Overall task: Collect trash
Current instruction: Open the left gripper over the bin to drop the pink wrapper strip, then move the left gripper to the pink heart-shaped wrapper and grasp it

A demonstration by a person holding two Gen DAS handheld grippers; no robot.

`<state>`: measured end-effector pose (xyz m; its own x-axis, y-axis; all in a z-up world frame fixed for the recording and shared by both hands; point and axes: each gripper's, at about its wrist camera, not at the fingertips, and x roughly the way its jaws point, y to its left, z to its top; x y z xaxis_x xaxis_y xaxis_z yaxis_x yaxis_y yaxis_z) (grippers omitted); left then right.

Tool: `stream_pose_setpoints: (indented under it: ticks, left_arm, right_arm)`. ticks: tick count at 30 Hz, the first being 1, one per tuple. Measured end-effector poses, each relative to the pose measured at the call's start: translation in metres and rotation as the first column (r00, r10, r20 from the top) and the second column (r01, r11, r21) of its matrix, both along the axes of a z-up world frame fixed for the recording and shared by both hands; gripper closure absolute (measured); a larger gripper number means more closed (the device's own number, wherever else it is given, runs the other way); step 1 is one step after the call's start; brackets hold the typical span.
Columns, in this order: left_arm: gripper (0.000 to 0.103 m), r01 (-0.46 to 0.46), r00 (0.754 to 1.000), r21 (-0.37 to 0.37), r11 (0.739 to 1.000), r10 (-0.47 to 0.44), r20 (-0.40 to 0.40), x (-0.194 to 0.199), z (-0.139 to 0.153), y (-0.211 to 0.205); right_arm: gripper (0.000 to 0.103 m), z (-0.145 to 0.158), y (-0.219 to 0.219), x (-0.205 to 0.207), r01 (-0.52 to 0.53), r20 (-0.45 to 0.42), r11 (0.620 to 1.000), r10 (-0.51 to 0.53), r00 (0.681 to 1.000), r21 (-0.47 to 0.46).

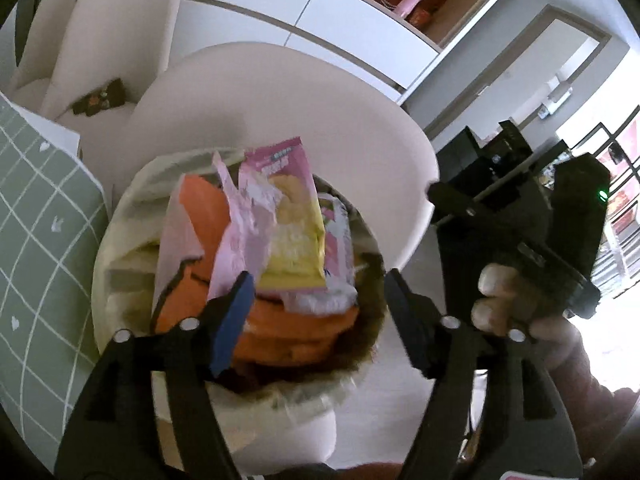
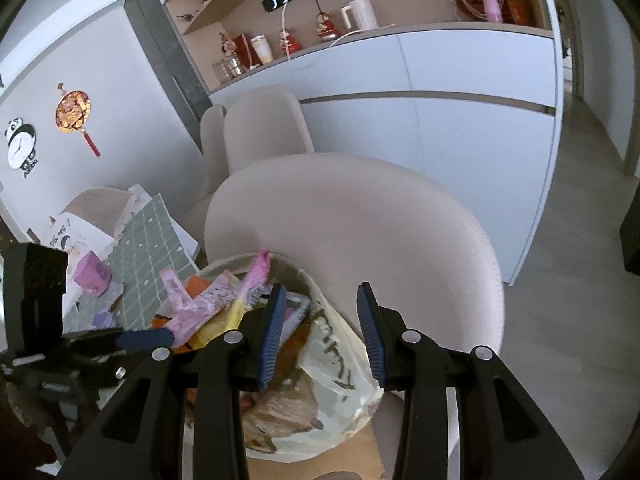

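A trash bin lined with a pale yellowish bag (image 1: 120, 240) (image 2: 344, 364) stands in front of a beige chair. It is piled with wrappers: a pink and yellow snack packet (image 1: 292, 216), pink wrappers (image 2: 208, 304) and orange packaging (image 1: 200, 216). My left gripper (image 1: 316, 320) is open above the bin, its left pad against the wrappers. My right gripper (image 2: 324, 336) is open over the bag's rim with nothing between its fingers. The right gripper's body and the hand holding it (image 1: 516, 220) show in the left wrist view; the left gripper (image 2: 80, 344) shows at lower left of the right wrist view.
A beige chair (image 2: 360, 220) stands right behind the bin, two more behind it (image 2: 256, 128). A table with a green checked cloth (image 1: 36, 240) (image 2: 156, 248) holds a purple box (image 2: 94, 278). White cabinets (image 2: 440, 92) line the back wall.
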<state>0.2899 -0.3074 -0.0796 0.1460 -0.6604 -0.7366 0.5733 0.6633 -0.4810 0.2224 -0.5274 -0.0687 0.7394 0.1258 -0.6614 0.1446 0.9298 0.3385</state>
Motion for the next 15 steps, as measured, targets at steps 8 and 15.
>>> stream_pose_setpoints:
  ticks: [8,15]
  left_arm:
    - [0.037,-0.079,0.995,-0.033,0.996,0.081,0.063,-0.017,0.013,0.048]
    - [0.037,-0.202,0.971,-0.055,0.978,0.207,0.116,-0.016,0.02,0.118]
  right_arm:
    - [0.067,0.005,0.026,0.008,-0.047,0.03,0.999,0.046,0.998,0.016]
    - [0.067,0.009,0.061,0.021,-0.093,0.043,0.995,0.092,0.995,0.022]
